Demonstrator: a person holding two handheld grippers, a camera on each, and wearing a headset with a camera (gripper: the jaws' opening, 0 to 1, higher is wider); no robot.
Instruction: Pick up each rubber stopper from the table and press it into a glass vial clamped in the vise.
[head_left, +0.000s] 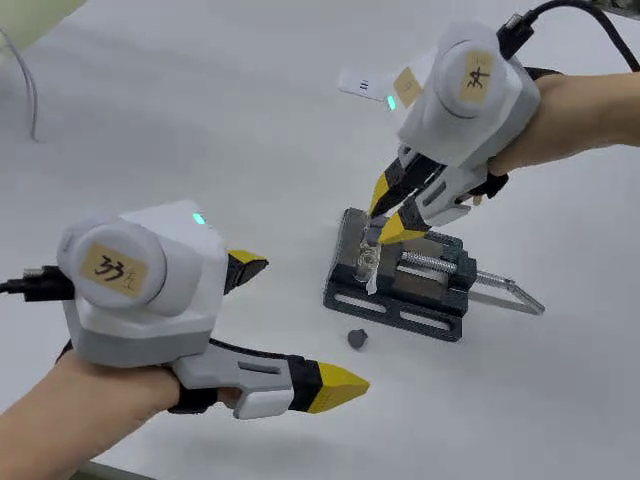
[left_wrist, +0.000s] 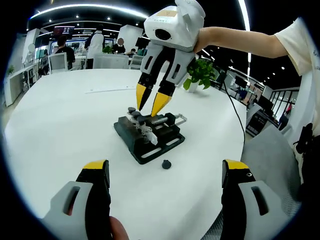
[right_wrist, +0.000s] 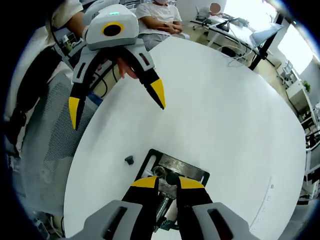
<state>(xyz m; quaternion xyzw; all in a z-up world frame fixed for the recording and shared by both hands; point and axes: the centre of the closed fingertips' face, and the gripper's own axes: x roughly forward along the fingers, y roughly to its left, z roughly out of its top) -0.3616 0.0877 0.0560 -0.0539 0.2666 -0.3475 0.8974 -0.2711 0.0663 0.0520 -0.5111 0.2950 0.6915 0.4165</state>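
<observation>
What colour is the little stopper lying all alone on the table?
Dark grey. The loose rubber stopper shows best in the head view.

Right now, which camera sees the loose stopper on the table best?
The head view: the loose stopper looks biggest and clearest there, beside the vise. The left gripper view shows it smaller; the right gripper view, a tiny dark speck.

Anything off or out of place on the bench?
Nothing stands out. The vise sits flat on the table, with one loose stopper lying beside it, apart from it. The right gripper is closed on a dark stopper above the vise; the left gripper hovers open.
</observation>
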